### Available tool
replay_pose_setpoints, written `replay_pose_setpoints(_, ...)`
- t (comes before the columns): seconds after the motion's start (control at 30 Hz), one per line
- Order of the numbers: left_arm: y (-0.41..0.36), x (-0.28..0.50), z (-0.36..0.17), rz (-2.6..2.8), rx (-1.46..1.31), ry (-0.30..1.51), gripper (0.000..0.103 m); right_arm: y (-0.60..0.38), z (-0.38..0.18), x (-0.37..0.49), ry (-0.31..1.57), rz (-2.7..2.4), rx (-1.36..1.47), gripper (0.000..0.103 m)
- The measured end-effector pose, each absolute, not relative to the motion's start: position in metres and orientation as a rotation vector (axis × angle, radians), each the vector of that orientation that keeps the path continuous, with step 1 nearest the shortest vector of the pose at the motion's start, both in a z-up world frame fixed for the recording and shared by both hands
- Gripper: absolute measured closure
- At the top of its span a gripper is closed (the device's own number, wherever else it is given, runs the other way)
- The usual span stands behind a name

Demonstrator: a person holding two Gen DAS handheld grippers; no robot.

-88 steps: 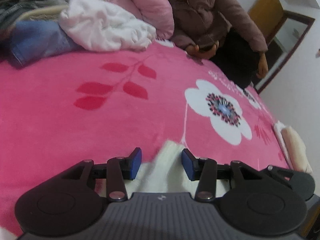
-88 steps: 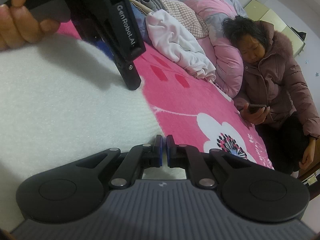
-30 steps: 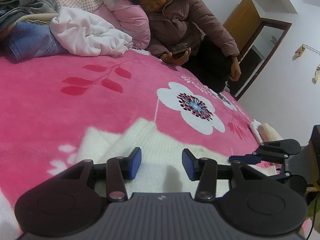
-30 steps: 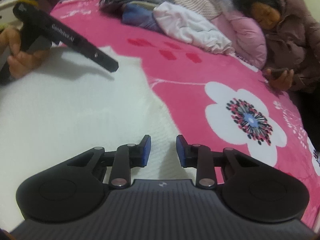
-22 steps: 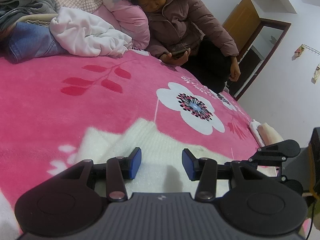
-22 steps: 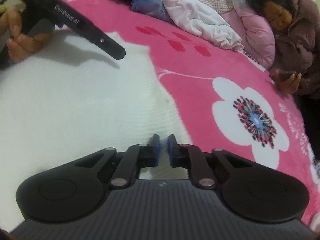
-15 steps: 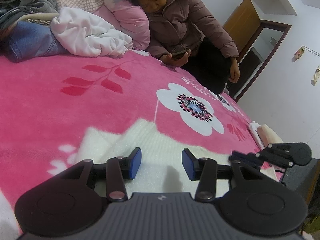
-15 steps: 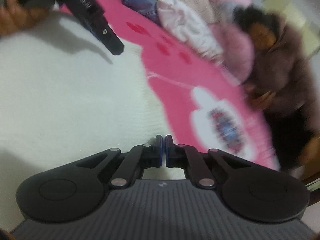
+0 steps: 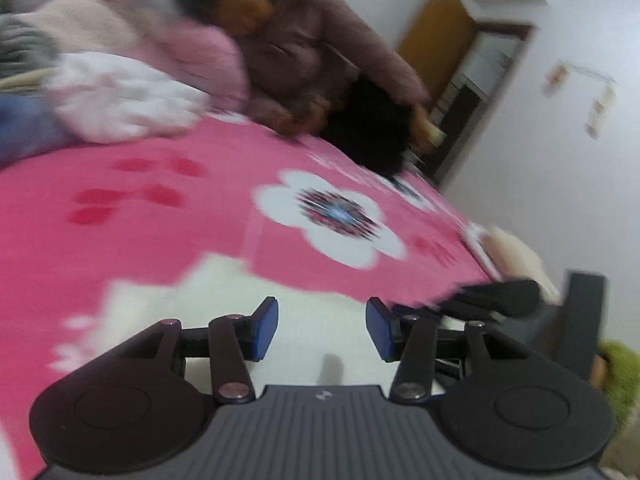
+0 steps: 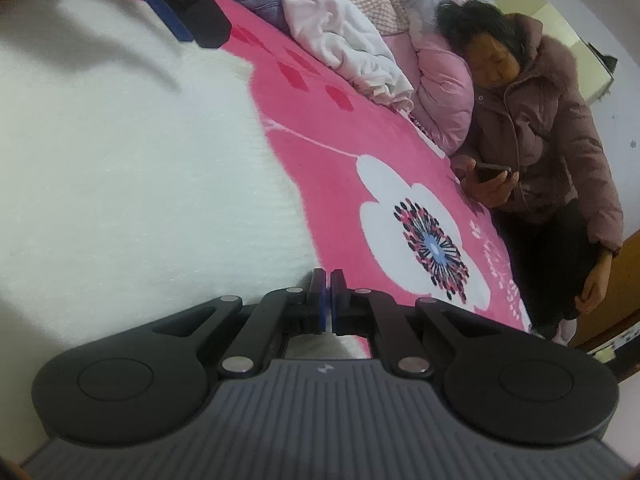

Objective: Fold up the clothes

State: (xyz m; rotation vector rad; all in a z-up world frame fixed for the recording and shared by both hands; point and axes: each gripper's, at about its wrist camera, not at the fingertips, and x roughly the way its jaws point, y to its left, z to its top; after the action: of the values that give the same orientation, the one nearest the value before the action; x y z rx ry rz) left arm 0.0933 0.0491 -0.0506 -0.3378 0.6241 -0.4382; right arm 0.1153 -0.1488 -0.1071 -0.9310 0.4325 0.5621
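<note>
We saw a white knitted sweater [image 10: 132, 168] lying spread flat on a bed covered by a pink blanket [image 10: 332, 168] printed with large white flowers and red leaves. The sweater took up the left half of the right wrist view, its edge running diagonally against the pink.

Our right claw [image 10: 330, 306] was closed, its blue pads nearly touching, with only a sliver of light between them. It sat right at the sweater's near edge, where white knit met the blanket; we could not tell whether any fabric was pinched between the pads. In the left wrist view, that same claw [image 9: 480, 300] appeared as a dark blur low at the right, at the sweater's border.

Our left claw [image 9: 322, 328] stood wide open, with white knit [image 9: 312, 304] showing in the gap between its blue pads and nothing held. From the right wrist view, it [image 10: 184, 12] hung over the far part of the sweater, casting a grey shadow across it.

At the far end of the bed lay a heap of clothes [image 10: 344, 44]: a white garment on top, blue denim and checked fabric behind, beside a pink quilt [image 10: 436, 80]. A person in a mauve padded coat [image 10: 552, 132] sat beside the bed holding a phone [image 10: 490, 170]. The left wrist view was heavily blurred.
</note>
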Motion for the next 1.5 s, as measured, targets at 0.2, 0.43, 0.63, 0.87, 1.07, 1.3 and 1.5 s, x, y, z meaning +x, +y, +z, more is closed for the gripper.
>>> replay_pose_setpoints(0.2, 0.006, 0.126, -0.069, -0.501, -0.245, 0.779, 0.061, -0.156, -0.103, 0.119, 0.442, 0.589, -0.85, 0.102)
replay_pose_setpoints(0.43, 0.007, 0.133, -0.075, -0.472, -0.258, 0.809, 0.063, -0.219, -0.048, 0.123, 0.397, 0.551, -0.621, 0.096)
replay_pose_setpoints(0.63, 0.003, 0.132, -0.076, -0.464, -0.238, 0.795, 0.063, -0.281, -0.024, 0.12, 0.461, 0.55, -0.58, 0.095)
replay_pose_setpoints(0.87, 0.001, 0.13, -0.076, -0.461, -0.224, 0.785, 0.063, -0.256, -0.045, 0.107, 0.529, 0.742, -0.715, 0.092)
replay_pose_setpoints(1.07, 0.003, 0.128, -0.078, -0.466, -0.228, 0.774, 0.063, -0.238, -0.057, 0.12, 0.581, 0.815, -0.797, 0.09)
replay_pose_setpoints(1.3, 0.005, 0.128, -0.079, -0.473, -0.24, 0.769, 0.062, -0.239, -0.052, 0.129, 0.653, 0.873, -0.774, 0.089)
replay_pose_setpoints(1.5, 0.005, 0.127, -0.08, -0.474, -0.237, 0.763, 0.062, -0.242, -0.046, 0.137, 0.715, 0.917, -0.731, 0.086)
